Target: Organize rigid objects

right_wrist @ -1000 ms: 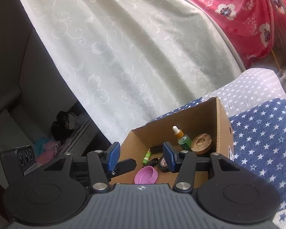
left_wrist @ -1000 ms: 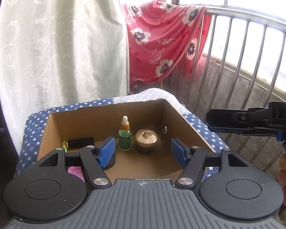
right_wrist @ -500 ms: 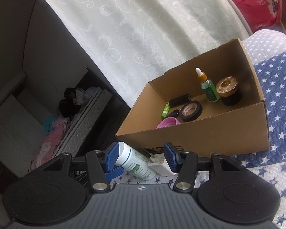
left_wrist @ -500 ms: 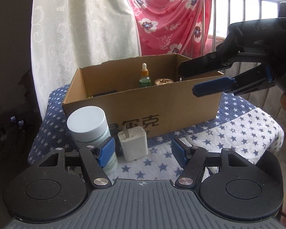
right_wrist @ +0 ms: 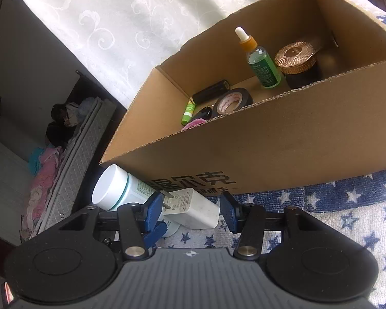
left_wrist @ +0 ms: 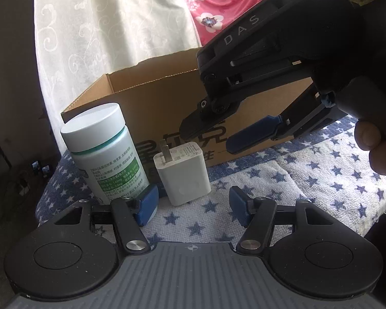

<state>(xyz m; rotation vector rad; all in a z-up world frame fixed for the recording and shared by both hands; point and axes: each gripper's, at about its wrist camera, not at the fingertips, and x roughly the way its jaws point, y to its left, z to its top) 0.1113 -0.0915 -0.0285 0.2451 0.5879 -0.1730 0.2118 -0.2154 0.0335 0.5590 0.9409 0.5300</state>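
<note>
Both grippers have dropped from above the box (right_wrist: 257,149) to the bottle (left_wrist: 103,152) and charger (left_wrist: 182,175) still outside at its front wall; left gripper (left_wrist: 191,206) and right gripper (right_wrist: 190,212) have jaws apart, lately narrowing, holding nothing.

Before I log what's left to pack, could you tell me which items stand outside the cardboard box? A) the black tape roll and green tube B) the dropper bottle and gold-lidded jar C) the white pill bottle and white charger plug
C: the white pill bottle and white charger plug stand on the star-print cloth in front of the cardboard box.
</note>
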